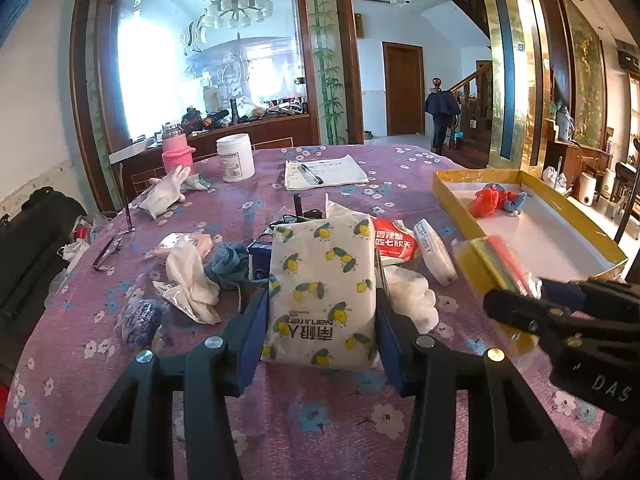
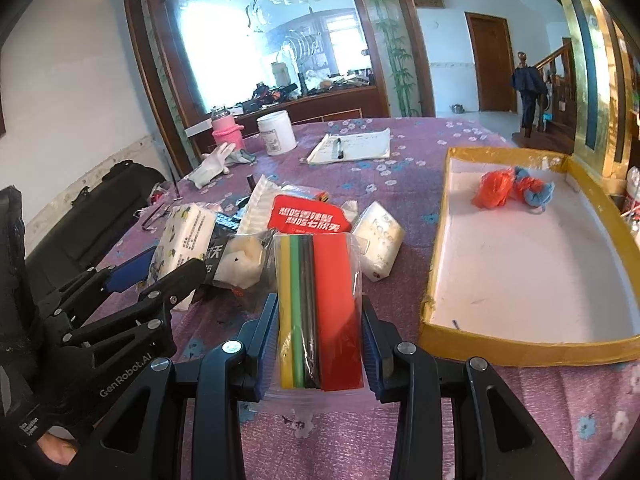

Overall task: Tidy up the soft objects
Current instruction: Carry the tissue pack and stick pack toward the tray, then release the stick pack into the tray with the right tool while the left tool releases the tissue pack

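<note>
The left gripper (image 1: 322,316) clamps a white soft tissue pack printed with yellow lemons (image 1: 320,280), and the right gripper (image 2: 320,336) clamps a clear plastic packet of yellow, green, black and red strips (image 2: 316,312); both are over the purple flowered tablecloth (image 2: 460,420). Further right lies the yellow-rimmed white cardboard tray (image 2: 520,344), holding an orange plastic bag (image 2: 494,188) and a blue cloth (image 2: 538,196) at its far end.

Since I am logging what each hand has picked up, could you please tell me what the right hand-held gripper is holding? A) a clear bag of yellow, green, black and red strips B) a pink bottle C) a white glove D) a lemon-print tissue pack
A: in the right wrist view, the right hand-held gripper has its blue pads pressed on both sides of the clear bag of coloured strips, while the left hand-held gripper holds the lemon-print tissue pack.
</note>
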